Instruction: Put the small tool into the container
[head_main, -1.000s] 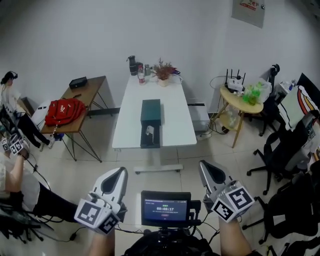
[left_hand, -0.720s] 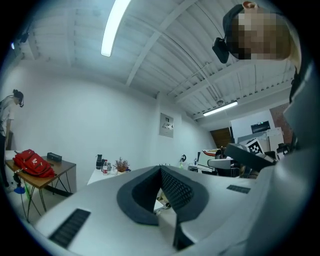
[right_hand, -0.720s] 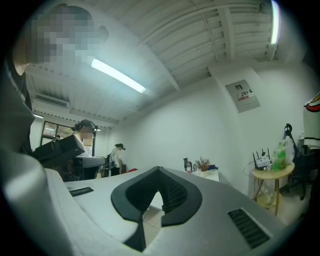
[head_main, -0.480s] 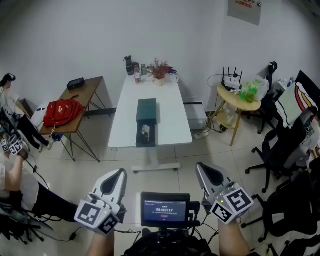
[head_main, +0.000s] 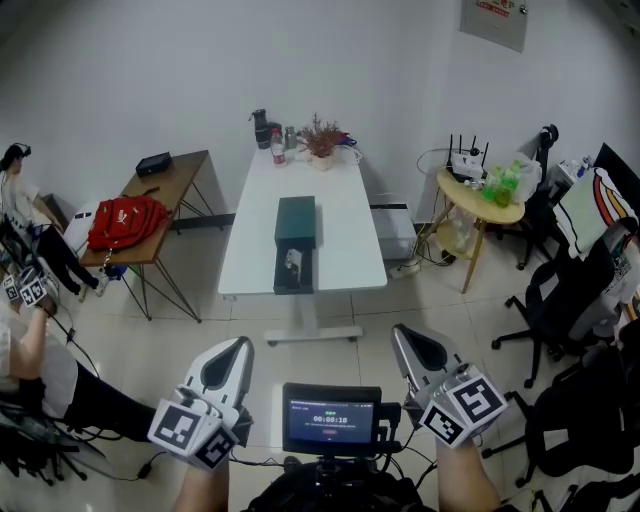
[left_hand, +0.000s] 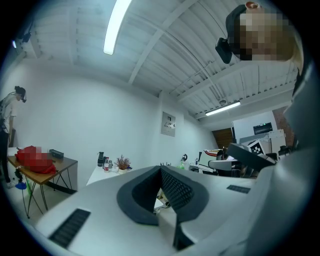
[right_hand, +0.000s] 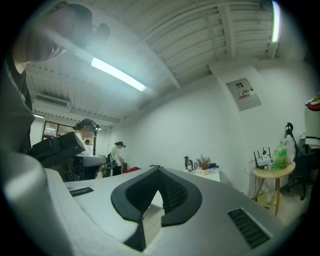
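Head view: left hand-held gripper and right hand-held gripper are held low and side by side. Both point forward, well short of the white surface. The dark container lies lengthwise away from the person. The small white tool is at its near end, orientation unclear.
Left gripper view: jaws together, empty.
Right gripper view: jaws together, empty.

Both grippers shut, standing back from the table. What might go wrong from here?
The left gripper and right gripper are shut; reaching the small tool that way would likely knock it. It lies at the near end of the container, which jaws may bump. Floor cables at left may snag feet.
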